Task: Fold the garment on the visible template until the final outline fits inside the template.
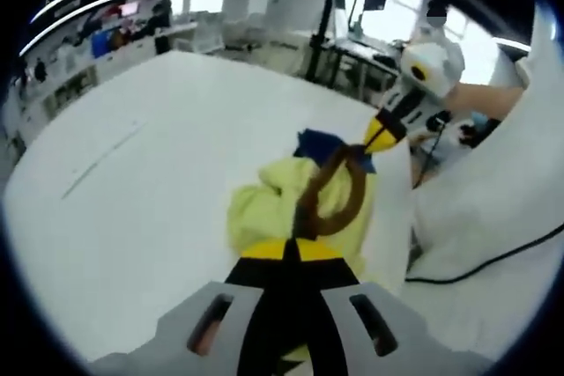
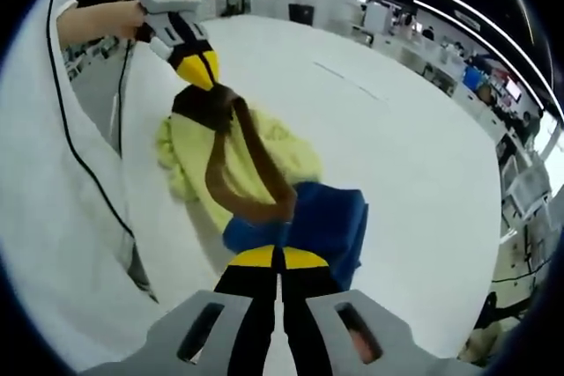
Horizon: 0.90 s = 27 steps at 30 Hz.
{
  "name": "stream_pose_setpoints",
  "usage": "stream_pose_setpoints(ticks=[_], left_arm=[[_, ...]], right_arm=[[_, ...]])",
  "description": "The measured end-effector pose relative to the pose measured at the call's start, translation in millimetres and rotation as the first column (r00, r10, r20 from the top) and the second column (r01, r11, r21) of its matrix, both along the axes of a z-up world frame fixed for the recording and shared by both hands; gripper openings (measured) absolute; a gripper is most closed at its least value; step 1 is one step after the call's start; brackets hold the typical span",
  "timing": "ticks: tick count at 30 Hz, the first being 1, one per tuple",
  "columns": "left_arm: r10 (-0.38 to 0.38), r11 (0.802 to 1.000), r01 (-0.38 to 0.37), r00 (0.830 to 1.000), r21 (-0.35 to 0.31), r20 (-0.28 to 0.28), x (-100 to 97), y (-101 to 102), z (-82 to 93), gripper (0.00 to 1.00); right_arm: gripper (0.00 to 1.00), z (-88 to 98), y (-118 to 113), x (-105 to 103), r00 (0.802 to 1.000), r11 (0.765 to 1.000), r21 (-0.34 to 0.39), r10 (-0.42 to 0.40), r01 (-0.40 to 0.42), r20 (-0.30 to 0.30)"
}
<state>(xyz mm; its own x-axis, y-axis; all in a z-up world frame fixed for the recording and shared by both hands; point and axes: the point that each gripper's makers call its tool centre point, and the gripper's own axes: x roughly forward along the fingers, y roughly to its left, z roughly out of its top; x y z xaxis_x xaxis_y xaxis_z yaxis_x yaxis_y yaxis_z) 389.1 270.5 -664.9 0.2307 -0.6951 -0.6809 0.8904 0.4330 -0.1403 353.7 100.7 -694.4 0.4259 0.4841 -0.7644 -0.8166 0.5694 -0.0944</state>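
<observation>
both tongs (image 1: 295, 248) (image 2: 278, 257) clamped on brown strap (image 2: 231, 169), crumpled yellow-and-blue garment (image 2: 264, 156), smooth white table (image 2: 414, 147)

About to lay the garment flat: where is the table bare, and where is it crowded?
Bare: the white table beyond the yellow garment, out to its far edge. Crowded: the person's side, where the left gripper and right gripper hold its brown trim.

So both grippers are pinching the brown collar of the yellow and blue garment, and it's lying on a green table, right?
Not quite: the table is white, not green, as the right gripper view shows. The rest holds: the left gripper and the right gripper each pinch the brown collar of the yellow and blue garment.
</observation>
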Motion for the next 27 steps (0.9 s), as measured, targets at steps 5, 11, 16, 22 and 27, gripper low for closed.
stream_pose_setpoints(ticks=[5, 11, 16, 22, 27], left_arm=[[0.004, 1.000, -0.005, 0.999, 0.014, 0.035, -0.9, 2, 1.3, 0.00], [0.013, 1.000, -0.013, 0.999, 0.015, 0.038, -5.3, 3, 3.2, 0.00], [0.028, 1.000, -0.029, 0.999, 0.010, 0.040, -10.0, 4, 8.8, 0.00], [0.058, 0.998, -0.058, 0.997, 0.012, 0.052, -14.5, 8, 16.7, 0.00], [0.095, 0.995, -0.095, 0.993, 0.004, 0.072, -15.6, 15, 26.3, 0.00]], right_arm=[[0.01, 3.9, 0, -3, 1.000, 0.999, 0.031, -0.014, 0.014, 0.002], [0.01, 9.0, 2, -6, 1.000, 0.999, 0.048, -0.020, 0.019, 0.013], [0.01, 18.4, 4, -7, 0.999, 0.998, 0.058, -0.017, 0.014, 0.036], [0.01, 31.1, 7, -4, 0.997, 0.998, 0.068, -0.008, 0.003, 0.074], [0.01, 41.5, 13, 0, 0.993, 0.997, 0.079, 0.012, -0.022, 0.117]])
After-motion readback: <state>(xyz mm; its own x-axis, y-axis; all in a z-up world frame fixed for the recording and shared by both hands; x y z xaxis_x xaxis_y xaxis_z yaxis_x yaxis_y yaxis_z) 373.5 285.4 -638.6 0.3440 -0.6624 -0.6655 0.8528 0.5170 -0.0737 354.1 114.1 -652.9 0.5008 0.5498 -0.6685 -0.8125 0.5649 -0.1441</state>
